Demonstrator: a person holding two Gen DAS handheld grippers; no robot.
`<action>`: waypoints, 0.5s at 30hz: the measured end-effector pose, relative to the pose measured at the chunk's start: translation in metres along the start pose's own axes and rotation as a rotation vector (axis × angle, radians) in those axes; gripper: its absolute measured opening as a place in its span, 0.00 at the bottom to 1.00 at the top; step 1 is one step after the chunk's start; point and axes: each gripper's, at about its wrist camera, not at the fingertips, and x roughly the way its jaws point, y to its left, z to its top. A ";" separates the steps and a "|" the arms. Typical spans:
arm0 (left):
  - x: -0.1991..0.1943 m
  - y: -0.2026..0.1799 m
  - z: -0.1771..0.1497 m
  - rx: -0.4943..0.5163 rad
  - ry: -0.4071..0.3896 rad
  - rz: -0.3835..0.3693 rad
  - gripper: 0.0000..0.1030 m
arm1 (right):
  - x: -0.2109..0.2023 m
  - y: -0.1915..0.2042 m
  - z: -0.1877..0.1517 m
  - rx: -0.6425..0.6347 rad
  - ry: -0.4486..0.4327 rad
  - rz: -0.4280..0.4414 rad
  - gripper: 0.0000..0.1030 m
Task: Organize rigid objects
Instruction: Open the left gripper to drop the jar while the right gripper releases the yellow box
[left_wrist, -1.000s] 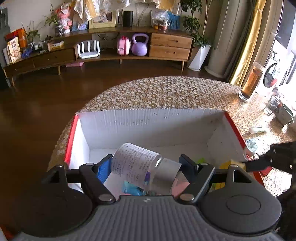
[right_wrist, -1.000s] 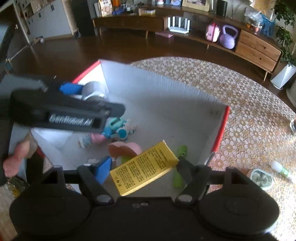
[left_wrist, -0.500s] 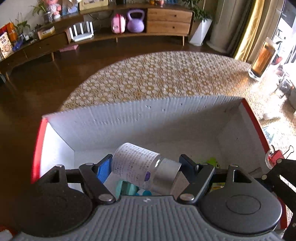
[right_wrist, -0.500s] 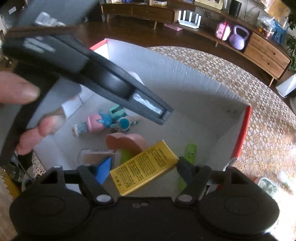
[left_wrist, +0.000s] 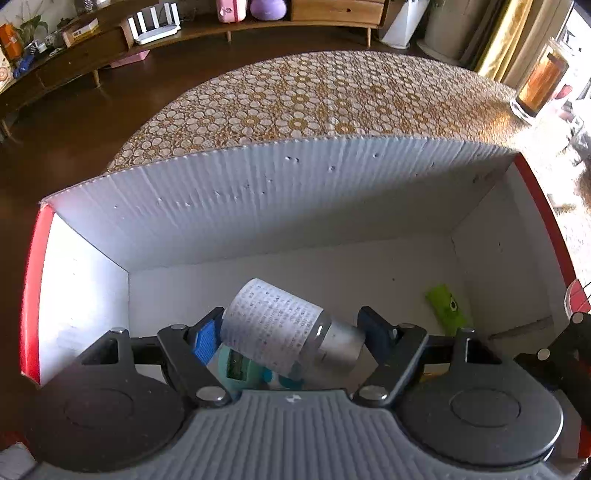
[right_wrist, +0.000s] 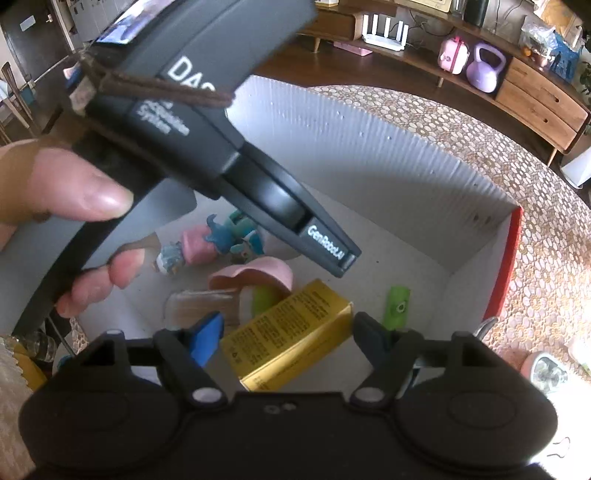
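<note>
My left gripper (left_wrist: 291, 334) is shut on a white bottle with small print and a silver cap (left_wrist: 284, 328), held slantwise over the inside of the white cardboard box with red edges (left_wrist: 258, 192). My right gripper (right_wrist: 288, 334) is shut on a yellow printed carton (right_wrist: 291, 332), also above the box (right_wrist: 369, 147). In the right wrist view the left gripper's black body (right_wrist: 207, 122) and the hand holding it (right_wrist: 66, 184) cross the upper left. On the box floor lie a green flat piece (right_wrist: 397, 308), a pink rounded piece (right_wrist: 258, 275) and small toy figures (right_wrist: 218, 243).
The box stands on a round table with a gold patterned cloth (left_wrist: 314, 96). A tall jar of amber liquid (left_wrist: 541, 83) stands at the table's far right. A small round container (right_wrist: 546, 371) lies right of the box. A low wooden shelf (right_wrist: 517, 74) runs along the wall.
The left gripper with the bottle has come forward and down into the box, tilting more steeply. In the right wrist view its body now looms much larger. The right gripper has barely shifted.
</note>
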 end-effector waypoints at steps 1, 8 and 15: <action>0.001 -0.001 0.000 0.003 0.005 0.001 0.76 | 0.000 0.000 0.000 -0.002 0.002 0.002 0.75; -0.004 -0.006 -0.002 0.027 -0.005 0.023 0.75 | -0.005 0.002 0.000 0.000 -0.011 0.015 0.82; -0.021 -0.004 -0.004 -0.007 -0.037 -0.002 0.76 | -0.019 0.002 -0.003 0.012 -0.042 0.006 0.84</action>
